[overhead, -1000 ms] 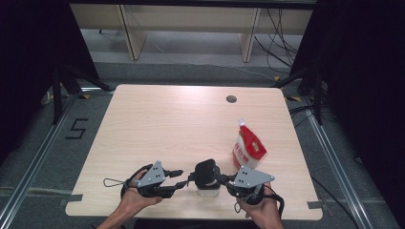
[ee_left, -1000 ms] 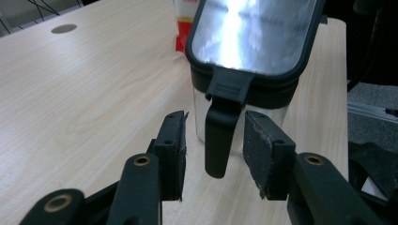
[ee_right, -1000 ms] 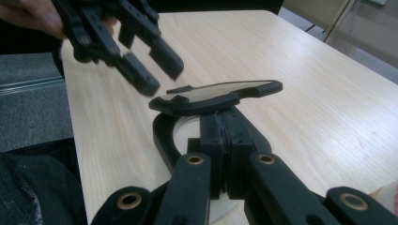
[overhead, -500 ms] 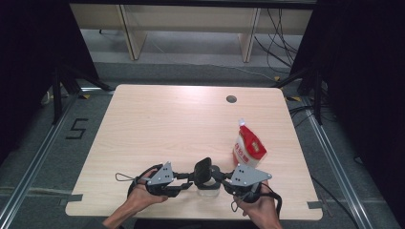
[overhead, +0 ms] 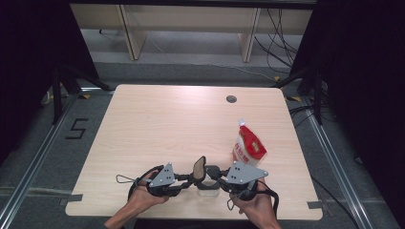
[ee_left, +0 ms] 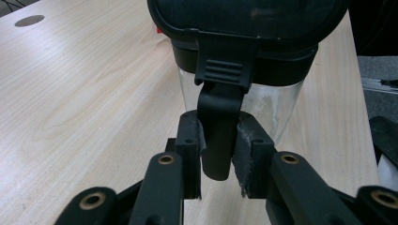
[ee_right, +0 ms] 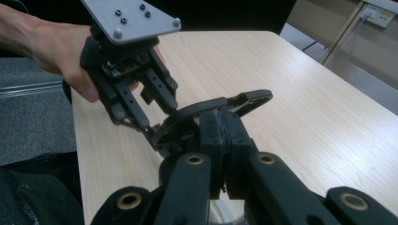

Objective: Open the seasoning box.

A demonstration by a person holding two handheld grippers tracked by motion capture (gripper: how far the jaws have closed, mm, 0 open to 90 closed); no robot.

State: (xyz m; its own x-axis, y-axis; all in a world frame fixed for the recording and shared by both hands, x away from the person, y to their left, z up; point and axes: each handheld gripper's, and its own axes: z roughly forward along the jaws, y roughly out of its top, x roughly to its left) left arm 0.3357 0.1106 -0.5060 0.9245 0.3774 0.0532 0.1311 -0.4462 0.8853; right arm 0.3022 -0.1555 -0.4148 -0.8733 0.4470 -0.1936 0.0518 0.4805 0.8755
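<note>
Clear container (overhead: 208,187) w/ black lid (overhead: 199,168) sat at desk's (overhead: 167,124) near edge, mid-way, between both grippers. Left hand-held gripper (ee_left: 219,157) had just been closing; its jaws pinched the lid's latch tab (ee_left: 217,136). Right hand-held gripper (ee_right: 220,136) was pressed tight on container's rim. Lid stood tilted up. Red-white pouch (overhead: 249,146) stood near the right edge.

We see a red-and-white pouch (overhead: 249,146) standing on the light wooden desk (overhead: 167,124), toward its right side; a round dark hole (overhead: 231,99) sits near the far edge.
</note>
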